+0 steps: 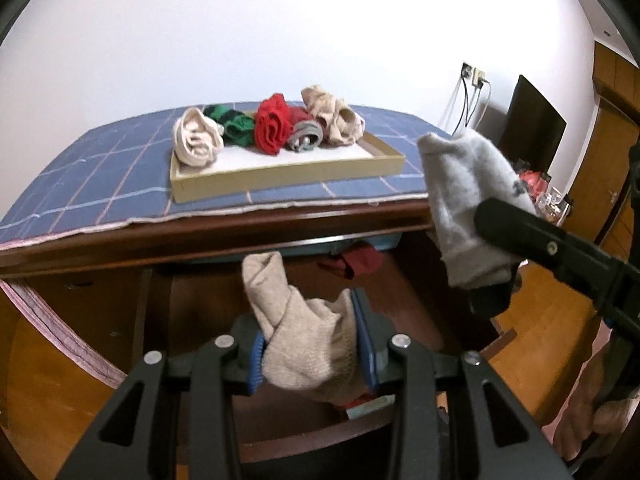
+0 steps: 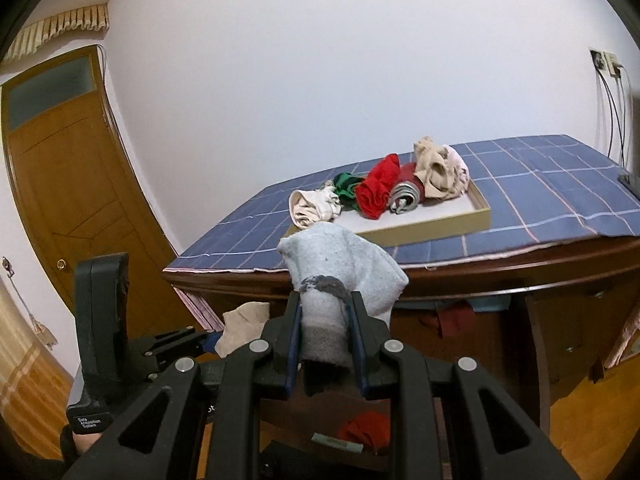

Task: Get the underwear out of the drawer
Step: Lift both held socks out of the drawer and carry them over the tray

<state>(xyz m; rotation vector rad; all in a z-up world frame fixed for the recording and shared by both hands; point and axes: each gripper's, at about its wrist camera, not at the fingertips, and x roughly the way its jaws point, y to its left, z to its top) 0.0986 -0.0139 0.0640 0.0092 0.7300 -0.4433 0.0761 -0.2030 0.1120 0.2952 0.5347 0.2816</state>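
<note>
My left gripper [image 1: 316, 354] is clenched on a bunched beige knitted garment [image 1: 308, 344], its blue pads pressing the cloth from both sides, and the loose end stands up over the open dark wooden drawer [image 1: 208, 300]. My right gripper [image 2: 325, 332] is clamped on a rolled pale grey fleecy garment [image 2: 340, 276], the roll sticking up and forward between the jaws, clear of the drawer and in front of the worktop edge.

I judge both pieces are out of the drawer and the step now is carrying them to the shallow tan cardboard tray [image 1: 288, 176] on the blue checked cloth [image 1: 100, 176] that covers the worktop. Cream, green, red and grey bundles fill the tray's far side; the near white floor is bare, so I would aim there. To do it well I would keep both grips firm, lift each piece above the worktop's wooden lip before going forward so no trailing end catches it, and keep the two hands apart so the cloths do not tangle. A dark red piece [image 1: 360, 262] remains at the back of the drawer, so more is left to fetch.

Readable writing: a small label on the left unit's black handle [image 2: 102, 320] in the right wrist view reads "Data Acquisition System". No brand is legible on any garment.
</note>
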